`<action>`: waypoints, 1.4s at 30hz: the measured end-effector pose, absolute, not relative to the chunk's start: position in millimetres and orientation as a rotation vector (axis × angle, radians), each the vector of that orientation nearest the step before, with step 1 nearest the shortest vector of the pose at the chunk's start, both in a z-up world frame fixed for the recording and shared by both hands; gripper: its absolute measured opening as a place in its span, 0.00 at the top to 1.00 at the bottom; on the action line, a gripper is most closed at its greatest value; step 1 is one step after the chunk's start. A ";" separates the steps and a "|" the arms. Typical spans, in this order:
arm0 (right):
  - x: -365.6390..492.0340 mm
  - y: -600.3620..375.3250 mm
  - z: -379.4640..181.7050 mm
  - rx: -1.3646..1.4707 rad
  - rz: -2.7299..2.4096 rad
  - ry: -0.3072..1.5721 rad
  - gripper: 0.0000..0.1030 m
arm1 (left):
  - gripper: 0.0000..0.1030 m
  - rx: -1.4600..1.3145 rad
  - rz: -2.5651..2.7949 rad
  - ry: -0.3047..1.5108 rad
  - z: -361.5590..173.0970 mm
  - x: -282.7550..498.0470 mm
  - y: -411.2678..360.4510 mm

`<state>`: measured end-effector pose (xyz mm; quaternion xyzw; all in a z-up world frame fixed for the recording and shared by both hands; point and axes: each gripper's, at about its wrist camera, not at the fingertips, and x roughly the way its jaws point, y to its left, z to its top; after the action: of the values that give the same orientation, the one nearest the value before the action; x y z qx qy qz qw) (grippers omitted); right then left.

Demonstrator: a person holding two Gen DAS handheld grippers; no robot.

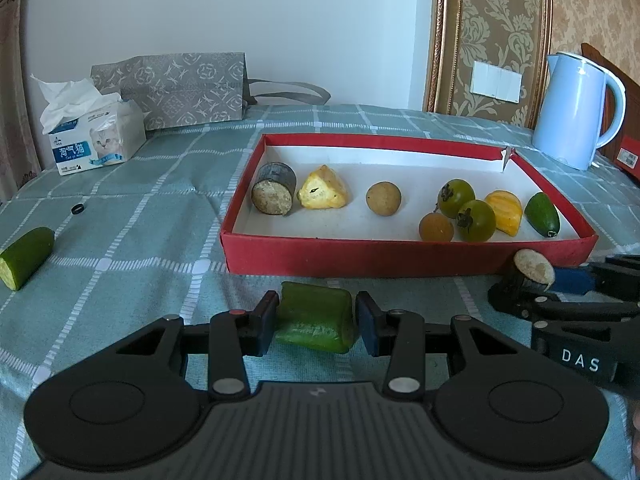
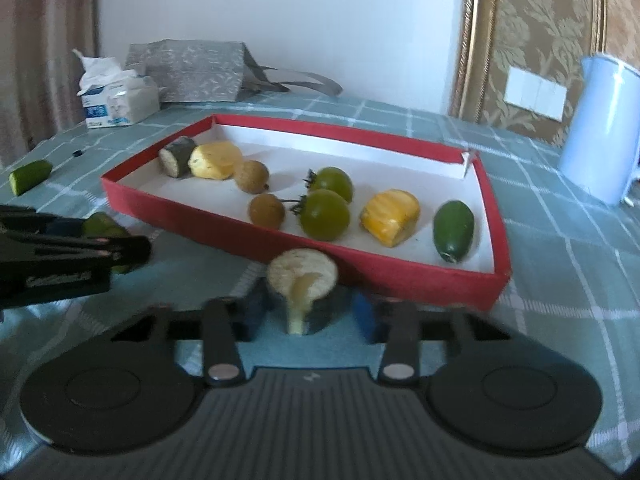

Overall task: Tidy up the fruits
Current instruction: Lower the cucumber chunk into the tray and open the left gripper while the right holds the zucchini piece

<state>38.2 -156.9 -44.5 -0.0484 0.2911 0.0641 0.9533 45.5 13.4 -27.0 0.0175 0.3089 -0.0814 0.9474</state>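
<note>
Counted: two green tomatoes [image 1: 456,198], two brown longans [image 1: 383,198], two yellow fruit pieces [image 1: 323,193], two dark cane stubs [image 1: 274,194], two cucumber chunks [image 1: 26,258], one whole small cucumber [image 1: 542,214], one red tray [image 1: 400,254].

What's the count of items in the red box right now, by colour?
In the red box:
Green: 3, two tomatoes and one oval fruit
Yellow: 2 chunks
Brown round: 2
Dark-skinned cut cylinder: 1
Total: 8
</note>
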 end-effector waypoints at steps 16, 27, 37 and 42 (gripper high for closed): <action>17.8 -170.2 -42.4 -0.073 0.106 0.584 0.70 | 0.60 0.045 -0.179 0.560 -19.5 37.0 12.0; 12.2 -171.3 -43.9 -0.072 0.100 0.588 0.70 | 0.60 -0.034 -0.227 0.496 2.8 37.6 17.4; 13.0 -170.8 -43.9 -0.073 0.102 0.594 0.70 | 0.60 0.001 -0.282 0.511 10.0 39.6 17.6; 13.4 -171.4 -44.1 -0.075 0.102 0.594 0.70 | 0.36 0.012 -0.272 0.559 -3.8 36.5 28.7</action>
<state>13.4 -171.4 -44.1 -0.0368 0.2923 0.0502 0.9543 36.5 28.7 -3.8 0.0060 0.2752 -0.1337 0.9520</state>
